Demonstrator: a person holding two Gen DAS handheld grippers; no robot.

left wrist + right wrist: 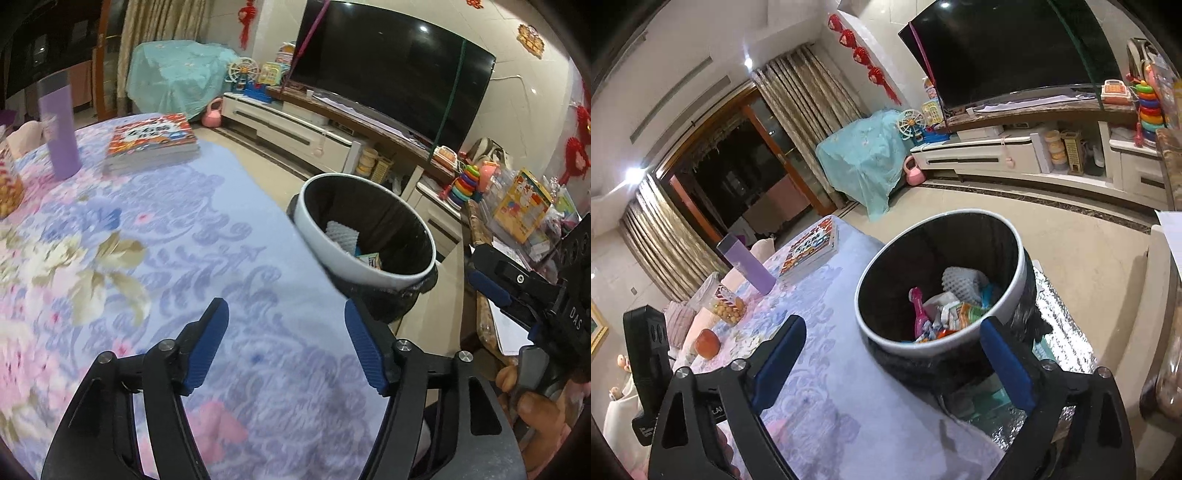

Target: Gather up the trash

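A round trash bin (354, 264) with a white rim and a black liner stands just off the right edge of the table (184, 240). In the right wrist view the bin (923, 258) holds a white foam net (960, 282), a pink item (918, 314) and several wrappers (956, 314). My left gripper (286, 314) hangs open over the floral tablecloth, with nothing between its blue pads (207, 347). My right gripper (894, 325) is wide open in front of the bin's near rim and holds nothing. It also shows at the right of the left wrist view, where a hand holds it.
On the table stand a purple bottle (61, 129), a stack of books (151, 142), a snack jar (726, 306) and an orange-red fruit (707, 343). Behind are a TV (388, 74) on a low cabinet (979, 155) and toys. A silver mat (1060, 332) lies beside the bin.
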